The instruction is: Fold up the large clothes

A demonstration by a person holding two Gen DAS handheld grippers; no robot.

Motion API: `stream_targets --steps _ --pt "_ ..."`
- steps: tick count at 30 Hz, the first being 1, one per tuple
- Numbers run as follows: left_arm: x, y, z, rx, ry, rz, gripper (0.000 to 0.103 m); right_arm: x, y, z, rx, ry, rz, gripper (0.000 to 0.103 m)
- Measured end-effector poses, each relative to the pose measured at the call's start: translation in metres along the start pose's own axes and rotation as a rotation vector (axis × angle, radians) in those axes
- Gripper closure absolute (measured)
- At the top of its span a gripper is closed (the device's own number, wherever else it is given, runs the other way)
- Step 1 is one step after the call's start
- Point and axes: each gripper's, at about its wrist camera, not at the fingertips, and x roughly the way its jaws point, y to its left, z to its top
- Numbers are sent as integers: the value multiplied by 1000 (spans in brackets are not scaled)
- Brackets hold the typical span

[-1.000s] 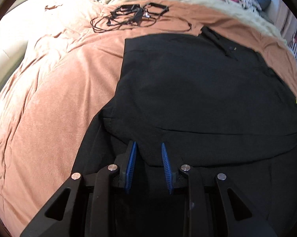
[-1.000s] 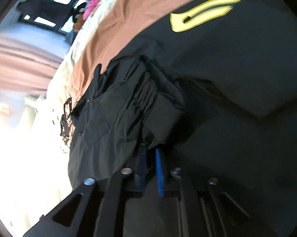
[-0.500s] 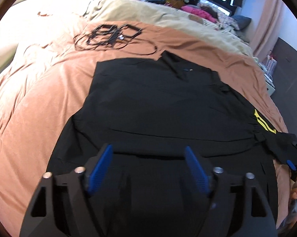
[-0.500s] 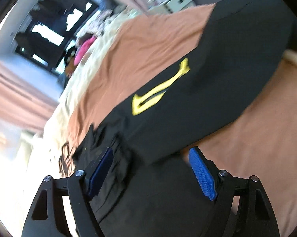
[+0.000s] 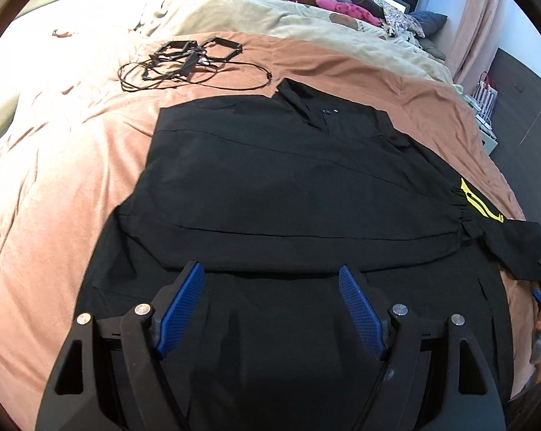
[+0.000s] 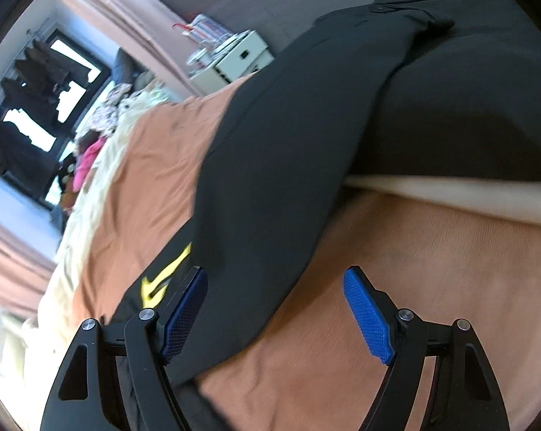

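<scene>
Most of what I see from both wrist cameras is the bed, covered by a salmon-orange blanket with a cream blanket beyond it toward the window. Spread flat across the orange blanket lies the black jacket, its near sleeve folded over the body, collar pointing away from me, and a yellow marking showing where the far sleeve runs off to the side. That sleeve stretches out straight toward the bed's edge in the right wrist view, which is blurred. My left hand-held gripper hovers over the jacket's near hem with its blue pads wide apart and nothing between them. My right hand-held gripper is above the sleeve close to the yellow marking; its jaws are closing, and the pads stand clear of the cloth, which lies below them. Beyond the collar, on the orange blanket, sits a tangle of black cables. Pink clothing is piled near the window.
</scene>
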Motion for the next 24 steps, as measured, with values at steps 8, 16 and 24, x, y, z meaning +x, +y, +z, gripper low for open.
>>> stream_targets --steps 8,16,24 --pt "-1 19 1 -49 -10 23 24 6 11 14 -46 -124 95 99" --pt "-1 23 3 -77 -14 5 24 -51 95 -14 -229 -191 361 99" --pt "-5 26 4 -88 -22 -7 24 -65 179 -66 -349 -99 598 99"
